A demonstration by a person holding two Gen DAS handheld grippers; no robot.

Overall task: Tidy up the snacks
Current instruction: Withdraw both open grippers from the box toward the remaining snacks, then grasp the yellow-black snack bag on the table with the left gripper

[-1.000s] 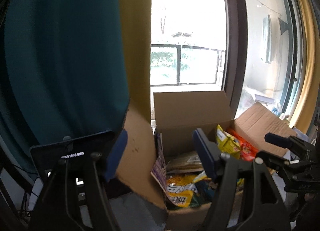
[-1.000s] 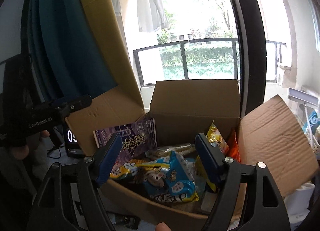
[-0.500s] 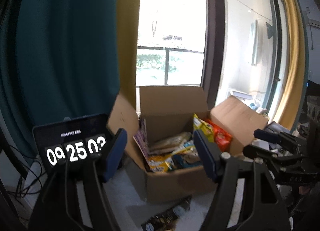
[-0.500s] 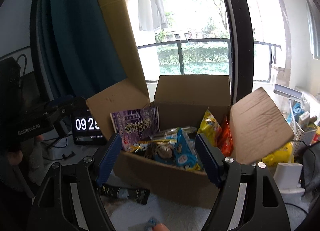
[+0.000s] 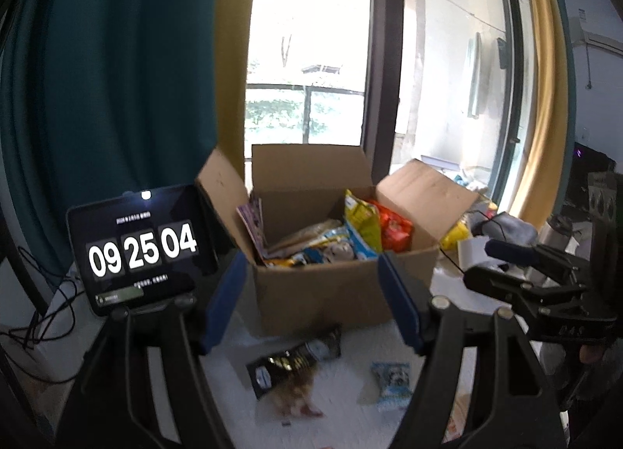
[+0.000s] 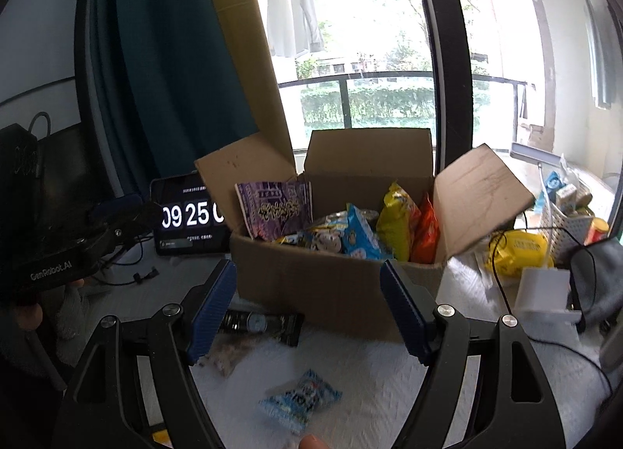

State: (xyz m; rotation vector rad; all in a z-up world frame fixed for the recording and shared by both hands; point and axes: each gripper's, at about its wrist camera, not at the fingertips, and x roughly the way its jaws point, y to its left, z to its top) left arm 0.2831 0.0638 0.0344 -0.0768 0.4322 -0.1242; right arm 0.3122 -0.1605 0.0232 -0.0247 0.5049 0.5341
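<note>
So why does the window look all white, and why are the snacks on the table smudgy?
Left wrist view: daylight overexposes the window, and the dark packet in front of the cardboard box is smeared. Right wrist view: the light blue packet is blurry; the fisheye lens bends the window frame.

An open cardboard box [image 6: 335, 285] is sitting on the white surface, flaps spread outward. Inside, a purple packet [image 6: 276, 211] is leaning at the left, blue packets [image 6: 360, 239] are lying in the middle, and a yellow bag [image 6: 397, 223] and an orange bag [image 6: 426, 233] are standing upright at the right. A black packet [image 5: 296, 361] and a small blue packet [image 6: 301, 402] are lying in front of the box.
</note>
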